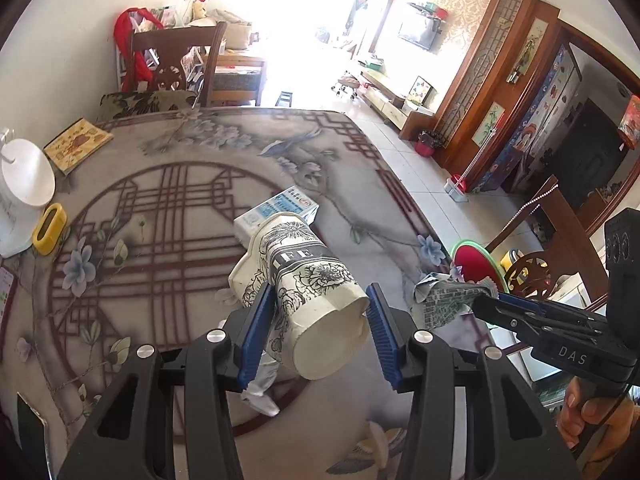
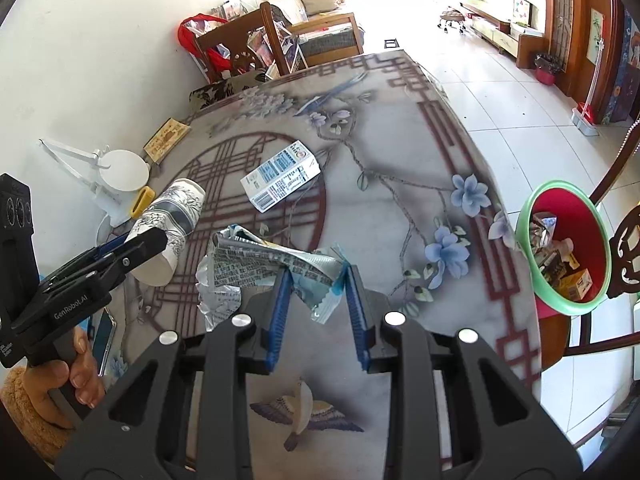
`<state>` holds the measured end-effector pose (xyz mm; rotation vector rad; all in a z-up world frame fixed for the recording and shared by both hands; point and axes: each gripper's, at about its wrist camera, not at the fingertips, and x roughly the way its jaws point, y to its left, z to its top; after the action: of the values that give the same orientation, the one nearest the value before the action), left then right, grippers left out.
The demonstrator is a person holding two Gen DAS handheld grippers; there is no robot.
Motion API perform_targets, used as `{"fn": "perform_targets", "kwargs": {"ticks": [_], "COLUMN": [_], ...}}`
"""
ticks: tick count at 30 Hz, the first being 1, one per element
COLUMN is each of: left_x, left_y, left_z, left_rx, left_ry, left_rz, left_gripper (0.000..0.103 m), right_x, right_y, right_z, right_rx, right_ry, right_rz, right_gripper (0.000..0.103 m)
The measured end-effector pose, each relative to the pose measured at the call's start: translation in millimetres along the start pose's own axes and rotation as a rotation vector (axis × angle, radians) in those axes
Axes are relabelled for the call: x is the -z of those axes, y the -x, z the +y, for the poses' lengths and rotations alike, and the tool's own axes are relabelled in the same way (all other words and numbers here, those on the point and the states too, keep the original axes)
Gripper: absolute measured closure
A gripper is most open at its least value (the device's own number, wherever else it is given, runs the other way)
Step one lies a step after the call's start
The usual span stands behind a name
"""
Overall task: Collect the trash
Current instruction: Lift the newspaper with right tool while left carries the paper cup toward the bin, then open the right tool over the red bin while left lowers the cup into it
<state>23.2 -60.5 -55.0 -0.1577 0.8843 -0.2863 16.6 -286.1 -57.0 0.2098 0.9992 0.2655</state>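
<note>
My left gripper [image 1: 318,316] is shut on a crumpled floral paper cup [image 1: 304,280] and holds it above the table; the cup also shows in the right wrist view [image 2: 172,220]. My right gripper [image 2: 318,280] is shut on a crinkled printed foil wrapper [image 2: 256,264], which also shows in the left wrist view [image 1: 444,296]. A blue and white carton [image 2: 282,176] lies flat on the table beyond both. A red bin with a green rim [image 2: 560,304] stands off the table's right edge and holds several pieces of trash.
The table [image 2: 400,140] has a floral cloth. At its left are a white stand [image 2: 120,172], a yellow object [image 2: 142,202], a booklet [image 2: 166,140] and a phone [image 2: 104,336]. Wooden chairs [image 1: 176,60] stand at the far end and right side.
</note>
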Motion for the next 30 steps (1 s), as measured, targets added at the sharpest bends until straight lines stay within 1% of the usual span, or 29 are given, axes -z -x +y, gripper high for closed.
{"fn": "perform_targets", "kwargs": {"ticks": [6, 15, 24, 30], "left_x": [-3, -13, -27, -38], "left_y": [-10, -27, -53, -74], "left_z": [-20, -63, -124, -171], "left_rx": [-0.011, -0.012, 0.023, 0.055], "left_ry": [-0.004, -0.014, -0.050, -0.099], "left_rz": [0.005, 0.011, 0.017, 0.027], "left_gripper": [0.058, 0.058, 0.058, 0.058], "right_x": [-5, -16, -29, -34], "right_y": [7, 25, 42, 52], "right_z": [-18, -66, -131, -171], "right_rx": [-0.008, -0.009, 0.005, 0.023], "right_ry": [0.001, -0.023, -0.078, -0.121], "right_rz": [-0.007, -0.039, -0.068, -0.088], "right_gripper": [0.075, 0.075, 0.075, 0.075]}}
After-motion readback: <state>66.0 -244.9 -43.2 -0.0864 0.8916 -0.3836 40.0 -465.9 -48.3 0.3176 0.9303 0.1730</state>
